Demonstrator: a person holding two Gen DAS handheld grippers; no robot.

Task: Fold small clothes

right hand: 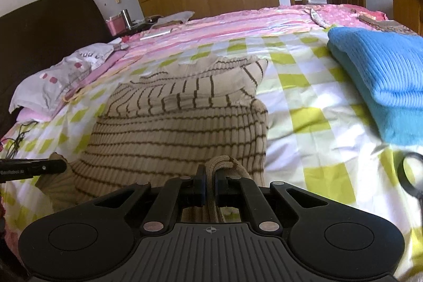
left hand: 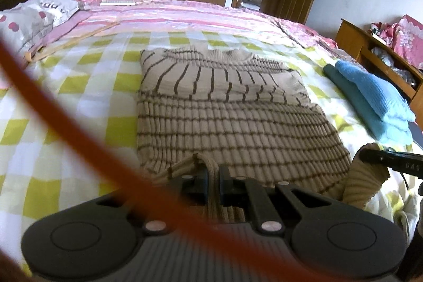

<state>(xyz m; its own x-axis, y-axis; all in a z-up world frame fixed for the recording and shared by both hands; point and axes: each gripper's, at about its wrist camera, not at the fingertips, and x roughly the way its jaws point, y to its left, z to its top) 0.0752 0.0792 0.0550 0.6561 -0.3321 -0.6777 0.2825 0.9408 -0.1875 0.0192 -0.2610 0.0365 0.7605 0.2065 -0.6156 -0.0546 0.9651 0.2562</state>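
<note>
A beige ribbed sweater (left hand: 232, 123) with thin brown stripes lies on the checked bed cover, sleeves folded across its chest, collar at the far end. My left gripper (left hand: 212, 177) is shut on the near left corner of its hem, with knit bunched between the fingers. In the right wrist view the same sweater (right hand: 179, 128) spreads ahead, and my right gripper (right hand: 210, 177) is shut on the near right hem corner. Both corners are lifted a little off the bed. The right gripper's finger (left hand: 380, 157) shows at the right edge of the left view.
A folded blue knit (left hand: 375, 97) lies on the bed to the right of the sweater (right hand: 383, 75). A pillow (left hand: 31, 15) sits at the far left by the dark headboard (right hand: 45, 28). An orange cable (left hand: 79, 128) crosses the left view. A wooden shelf (left hand: 370, 49) stands at the right.
</note>
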